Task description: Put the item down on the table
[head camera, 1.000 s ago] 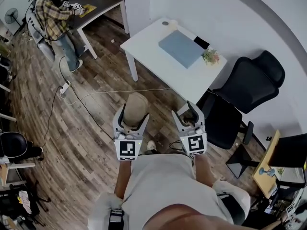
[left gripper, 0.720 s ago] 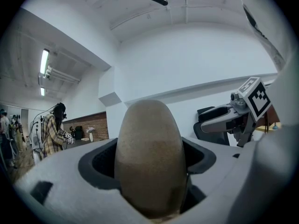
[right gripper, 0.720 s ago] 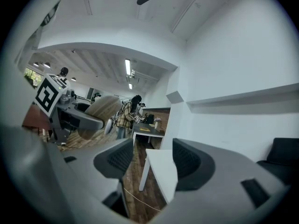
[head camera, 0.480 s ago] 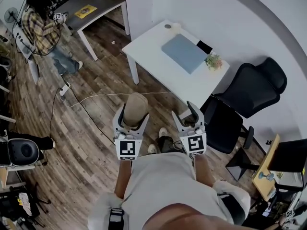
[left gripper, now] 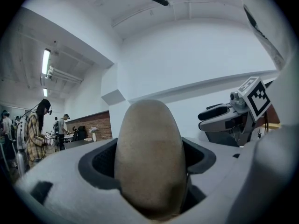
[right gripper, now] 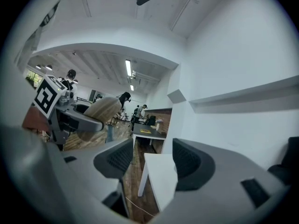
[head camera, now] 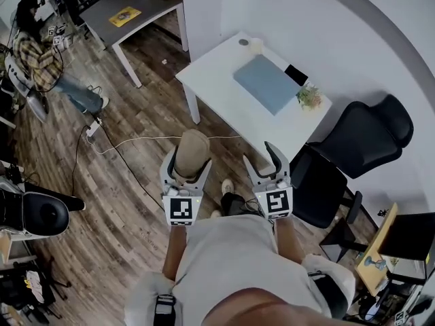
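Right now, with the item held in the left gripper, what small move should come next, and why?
Probably carry the left gripper forward toward the white table. Its jaws are shut on the tan oval item, which hangs above the wooden floor, short of the table's near edge. The table's near strip looks bare. The right gripper is open and empty.
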